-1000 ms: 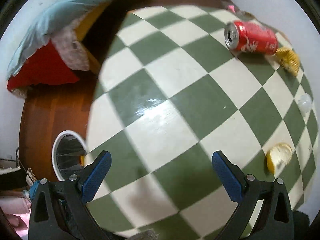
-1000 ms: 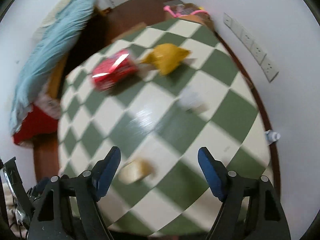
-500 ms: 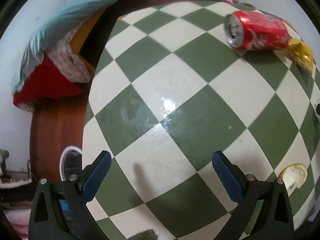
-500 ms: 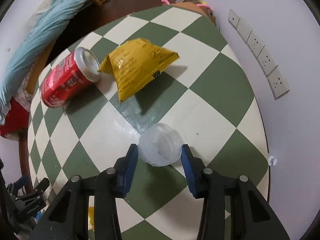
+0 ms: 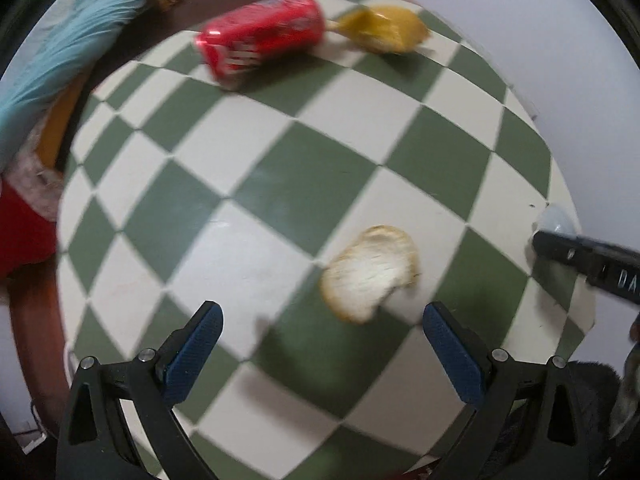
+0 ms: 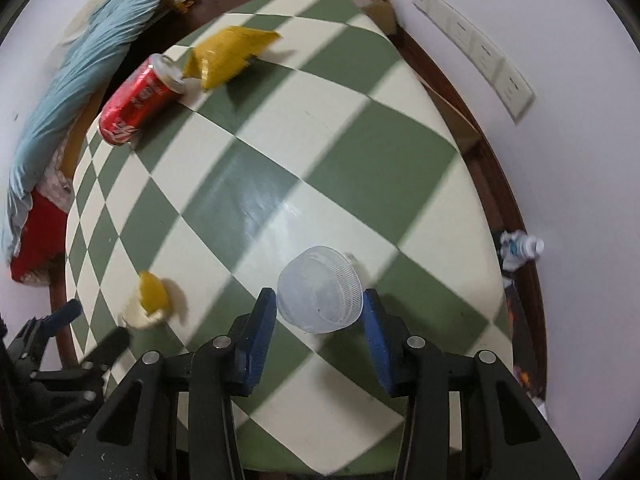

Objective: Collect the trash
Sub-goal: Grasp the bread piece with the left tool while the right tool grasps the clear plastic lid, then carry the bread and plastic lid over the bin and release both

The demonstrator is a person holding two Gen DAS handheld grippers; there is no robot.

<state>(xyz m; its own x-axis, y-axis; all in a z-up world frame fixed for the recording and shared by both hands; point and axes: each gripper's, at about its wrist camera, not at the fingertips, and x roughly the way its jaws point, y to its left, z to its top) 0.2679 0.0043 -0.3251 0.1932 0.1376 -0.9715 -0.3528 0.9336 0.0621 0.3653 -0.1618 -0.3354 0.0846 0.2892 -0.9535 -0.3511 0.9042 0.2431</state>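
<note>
The right gripper [image 6: 320, 312] clenches the clear plastic cup [image 6: 320, 290] at lower centre, while the left gripper [image 5: 322, 344], spread wide and empty, has the peel [image 5: 370, 274] just above and right of centre between its fingers.

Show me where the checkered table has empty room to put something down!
The biggest bare patch is the middle of the checkered table, between the red can and the clear plastic cup in the right gripper. It's crowded at the far edge, where the can touches the yellow snack bag, and near the peel.
</note>
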